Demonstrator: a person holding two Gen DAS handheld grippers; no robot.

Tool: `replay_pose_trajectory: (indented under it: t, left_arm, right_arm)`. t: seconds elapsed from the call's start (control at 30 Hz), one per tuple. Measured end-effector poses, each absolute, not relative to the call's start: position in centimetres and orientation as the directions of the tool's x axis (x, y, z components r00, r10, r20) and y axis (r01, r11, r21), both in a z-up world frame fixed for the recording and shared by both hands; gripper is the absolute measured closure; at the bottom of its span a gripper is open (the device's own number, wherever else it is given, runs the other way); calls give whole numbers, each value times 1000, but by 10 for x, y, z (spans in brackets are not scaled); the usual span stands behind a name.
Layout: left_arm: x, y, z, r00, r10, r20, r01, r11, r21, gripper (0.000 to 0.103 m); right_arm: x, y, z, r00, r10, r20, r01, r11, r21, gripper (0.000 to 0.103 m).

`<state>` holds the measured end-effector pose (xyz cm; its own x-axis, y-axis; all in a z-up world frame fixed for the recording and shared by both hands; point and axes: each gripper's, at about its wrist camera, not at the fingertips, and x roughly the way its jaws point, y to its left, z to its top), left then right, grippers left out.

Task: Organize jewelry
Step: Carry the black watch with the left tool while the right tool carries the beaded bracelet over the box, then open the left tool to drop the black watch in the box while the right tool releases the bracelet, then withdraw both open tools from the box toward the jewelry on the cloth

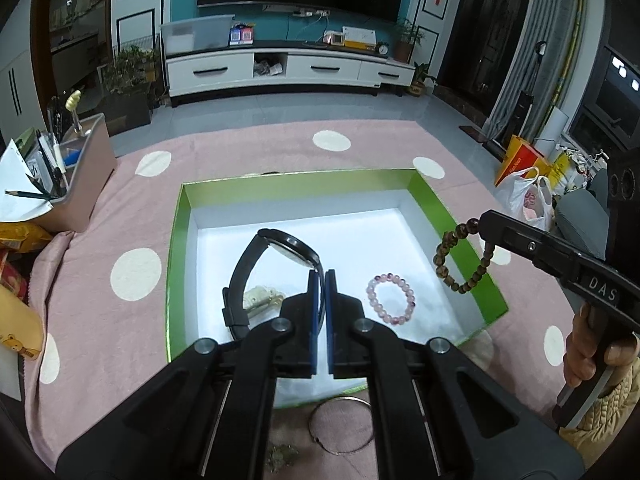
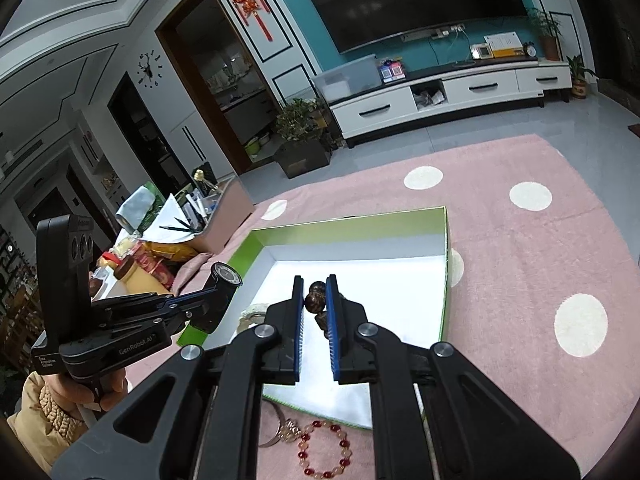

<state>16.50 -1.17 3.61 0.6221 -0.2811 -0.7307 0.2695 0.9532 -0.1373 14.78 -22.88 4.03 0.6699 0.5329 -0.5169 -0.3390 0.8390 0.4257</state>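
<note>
A green box (image 1: 182, 216) with a white floor lies open on the pink dotted cloth. My left gripper (image 1: 320, 276) is shut on the strap of a black watch (image 1: 276, 252) and holds it over the box; it also shows in the right wrist view (image 2: 226, 276). My right gripper (image 2: 314, 284) is shut on a brown bead bracelet (image 2: 314, 300), which hangs over the box's right wall in the left wrist view (image 1: 460, 264). A pink bead bracelet (image 1: 390, 298) and a pale bracelet (image 1: 260, 298) lie in the box.
A silver bangle (image 1: 340, 426) and a small trinket (image 1: 282, 456) lie on the cloth before the box. A red bead bracelet (image 2: 324, 450) lies there too. A tray of pens and papers (image 1: 68, 176) stands at the left. Snack packets (image 2: 160, 256) lie beside it.
</note>
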Motion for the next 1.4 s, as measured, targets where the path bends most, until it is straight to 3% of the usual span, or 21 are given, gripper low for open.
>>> replay_pose_trajectory:
  t: [0.3,0.33,0.43,0.53,0.57,0.73,0.93,1.4]
  left_arm:
    - [197,-17,11,580,-249,-775,235,963,-134,98]
    - [199,-17,10,577,-252,-777,232,962,-140,95]
    - [201,-16,10,578,-252,-776,222,964,-148,71]
    - [196,-13,13,589,-244,-771,219,966,-139,60]
    - [194,-11,14,591,-240,-770,213,967,-138,50]
    - [177,9,25,619,-217,-755,180,975,-133,36]
    - [150,44,27,626,-179,-759,117,984,-135,30]
    - [70,87,3,604,-147,-783,19,985,-170,29]
  right_arm:
    - [175,-221,18,650,493,-578,-293,865,408,92]
    - [177,-221,15,649,482,-589,-281,871,404,89]
    - [179,-225,9,639,479,-601,-259,870,418,79]
    - [174,-230,9,642,467,-608,-245,876,415,75]
    - [172,-233,8,642,469,-607,-242,875,420,75]
    - [153,-247,9,648,465,-603,-226,874,431,71]
    - [123,-259,10,652,467,-598,-222,871,438,66]
    - [60,-249,-3,594,517,-616,-280,851,444,66]
